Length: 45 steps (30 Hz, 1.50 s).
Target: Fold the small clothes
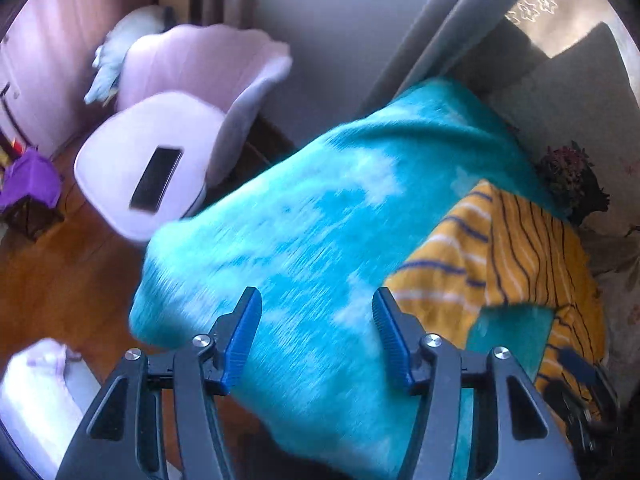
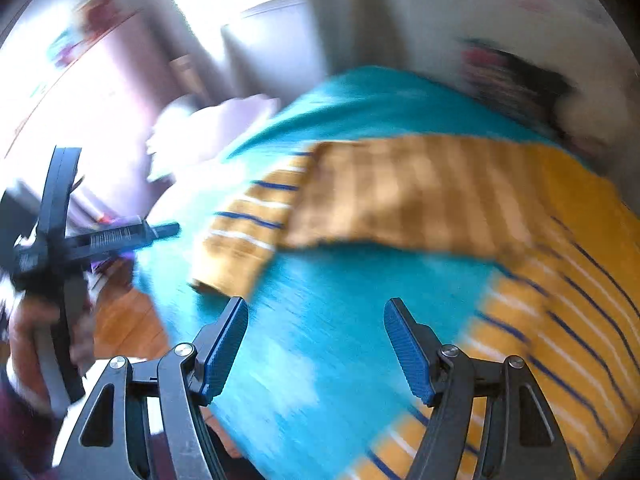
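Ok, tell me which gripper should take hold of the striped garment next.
Right. The right gripper is open with the yellow striped garment directly ahead and beside it; the left gripper, also open, faces mostly teal cover.

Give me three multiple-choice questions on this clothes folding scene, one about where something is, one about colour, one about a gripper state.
1. Where does the phone lie?
A. on the pale chair seat
B. on the teal blanket
C. on the wooden floor

2. What colour is the striped garment?
A. red with black stripes
B. yellow with blue and white stripes
C. plain green

3. How is the right gripper?
A. shut on the garment
B. shut on nothing
C. open, holding nothing

Answers: 1 A, the dark phone rests on the chair seat beside the blanket. 2 B, the yellow cloth carries blue and white lines. 3 C, its blue fingers stand apart over bare blanket.
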{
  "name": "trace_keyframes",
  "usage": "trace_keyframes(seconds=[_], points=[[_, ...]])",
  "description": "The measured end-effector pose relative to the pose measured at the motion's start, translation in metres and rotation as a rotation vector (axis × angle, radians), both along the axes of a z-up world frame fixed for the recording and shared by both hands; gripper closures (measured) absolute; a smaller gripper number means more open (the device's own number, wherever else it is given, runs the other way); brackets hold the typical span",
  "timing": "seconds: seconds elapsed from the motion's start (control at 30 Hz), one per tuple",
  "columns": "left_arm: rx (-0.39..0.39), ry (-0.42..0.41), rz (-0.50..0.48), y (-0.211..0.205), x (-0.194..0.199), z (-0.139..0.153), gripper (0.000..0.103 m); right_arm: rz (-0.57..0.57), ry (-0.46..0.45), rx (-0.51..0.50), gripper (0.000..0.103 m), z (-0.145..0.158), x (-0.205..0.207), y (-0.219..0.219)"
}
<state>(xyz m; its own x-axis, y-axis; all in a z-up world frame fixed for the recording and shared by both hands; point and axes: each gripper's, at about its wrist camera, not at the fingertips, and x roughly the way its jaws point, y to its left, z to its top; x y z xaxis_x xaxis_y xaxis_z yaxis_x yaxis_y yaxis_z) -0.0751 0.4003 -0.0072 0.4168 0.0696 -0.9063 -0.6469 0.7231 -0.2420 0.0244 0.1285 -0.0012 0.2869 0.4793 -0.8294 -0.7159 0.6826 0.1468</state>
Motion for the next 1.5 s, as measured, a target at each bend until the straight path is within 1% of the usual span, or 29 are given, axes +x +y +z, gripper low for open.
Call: trace_keyframes(seconds=[0.07, 0.13, 0.23, 0.27, 0.3, 0.33, 0.37, 0.4, 0.43, 0.5, 0.57, 0.63, 0.7, 0.8, 0.83, 0.9, 0.97, 1.0, 1.03, 1.07, 1.1, 1.13, 1.17, 1.2, 1.27, 1.3, 1.33, 1.4, 1.5], points=[[-0.01, 0.006, 0.02, 0.002, -0.016, 0.0, 0.046, 0.055, 0.04, 0.001, 0.028, -0.014, 0.003, 0.033], [-0.011, 0.009, 0.034, 0.005, -0.027, -0.001, 0.046, 0.067, 0.092, -0.023, 0.028, -0.034, 0.009, 0.058], [0.003, 0.002, 0.051, 0.006, -0.047, 0.005, 0.046, 0.053, 0.155, -0.042, 0.027, -0.055, 0.013, 0.075], [0.018, 0.001, 0.056, 0.006, -0.052, 0.008, 0.046, 0.046, 0.159, -0.035, 0.029, -0.057, 0.011, 0.08], [0.031, 0.001, 0.058, 0.006, -0.055, 0.01, 0.045, 0.044, 0.147, -0.023, 0.032, -0.056, 0.009, 0.082], [0.041, -0.001, 0.06, 0.005, -0.058, 0.012, 0.045, 0.059, 0.166, -0.01, 0.054, -0.057, 0.007, 0.085], [0.045, -0.004, 0.061, 0.006, -0.059, 0.014, 0.044, 0.077, 0.196, -0.003, 0.084, -0.058, 0.006, 0.09], [0.042, -0.008, 0.062, 0.006, -0.059, 0.015, 0.044, 0.088, 0.211, -0.007, 0.094, -0.06, 0.005, 0.095], [0.033, -0.013, 0.06, 0.006, -0.057, 0.016, 0.044, 0.094, 0.211, -0.015, 0.097, -0.059, 0.005, 0.096], [0.025, -0.02, 0.053, 0.004, -0.052, 0.017, 0.044, 0.085, 0.21, 0.006, 0.098, -0.053, 0.008, 0.091], [0.03, -0.034, 0.025, -0.002, -0.043, 0.021, 0.044, 0.055, 0.212, 0.047, 0.098, -0.038, 0.015, 0.072], [0.041, -0.049, -0.015, -0.012, -0.032, 0.026, 0.044, 0.009, 0.212, 0.093, 0.098, -0.016, 0.023, 0.038], [0.043, -0.061, -0.055, -0.021, -0.02, 0.028, 0.044, -0.044, 0.191, 0.125, 0.098, 0.005, 0.027, 0.0], [0.032, -0.073, -0.126, -0.042, 0.0, 0.029, 0.044, -0.187, 0.141, 0.151, 0.098, 0.035, 0.041, -0.08], [0.029, -0.077, -0.151, -0.051, 0.006, 0.029, 0.044, -0.265, 0.116, 0.15, 0.098, 0.043, 0.046, -0.119], [0.029, -0.082, -0.207, -0.069, 0.019, 0.032, 0.044, -0.384, 0.085, 0.128, 0.098, 0.05, 0.053, -0.174], [0.036, -0.082, -0.27, -0.089, 0.03, 0.034, 0.044, -0.548, 0.06, 0.075, 0.098, 0.047, 0.061, -0.244], [0.038, -0.08, -0.297, -0.097, 0.036, 0.034, 0.044, -0.594, 0.041, 0.033, 0.098, 0.044, 0.064, -0.263], [0.04, -0.076, -0.324, -0.106, 0.041, 0.034, 0.044, -0.658, -0.003, -0.08, 0.098, 0.035, 0.069, -0.289], [0.041, -0.07, -0.354, -0.116, 0.047, 0.034, 0.044, -0.69, -0.027, -0.166, 0.096, 0.028, 0.076, -0.305], [0.04, -0.066, -0.377, -0.124, 0.051, 0.033, 0.044, -0.734, -0.053, -0.275, 0.094, 0.018, 0.081, -0.318], [0.036, -0.063, -0.401, -0.133, 0.056, 0.033, 0.044, -0.787, -0.07, -0.365, 0.09, 0.011, 0.083, -0.332], [0.034, -0.062, -0.429, -0.143, 0.06, 0.034, 0.044, -0.836, -0.071, -0.374, 0.09, 0.01, 0.082, -0.345], [0.037, -0.06, -0.452, -0.151, 0.064, 0.033, 0.041, -0.86, -0.066, -0.328, 0.085, 0.013, 0.078, -0.353], [0.043, -0.049, -0.501, -0.171, 0.072, 0.028, 0.038, -0.89, -0.051, -0.169, 0.047, 0.024, 0.065, -0.367], [0.038, -0.041, -0.521, -0.18, 0.075, 0.025, 0.038, -0.895, -0.054, -0.133, 0.043, 0.025, 0.06, -0.367], [0.021, -0.03, -0.553, -0.192, 0.079, 0.019, 0.038, -0.895, -0.056, -0.099, 0.042, 0.025, 0.054, -0.366], [-0.003, -0.011, -0.604, -0.21, 0.083, 0.01, 0.038, -0.881, -0.028, -0.075, 0.042, 0.016, 0.045, -0.355], [-0.004, 0.016, -0.701, -0.246, 0.087, -0.003, 0.038, -0.837, 0.011, -0.021, 0.042, 0.002, 0.04, -0.341]])
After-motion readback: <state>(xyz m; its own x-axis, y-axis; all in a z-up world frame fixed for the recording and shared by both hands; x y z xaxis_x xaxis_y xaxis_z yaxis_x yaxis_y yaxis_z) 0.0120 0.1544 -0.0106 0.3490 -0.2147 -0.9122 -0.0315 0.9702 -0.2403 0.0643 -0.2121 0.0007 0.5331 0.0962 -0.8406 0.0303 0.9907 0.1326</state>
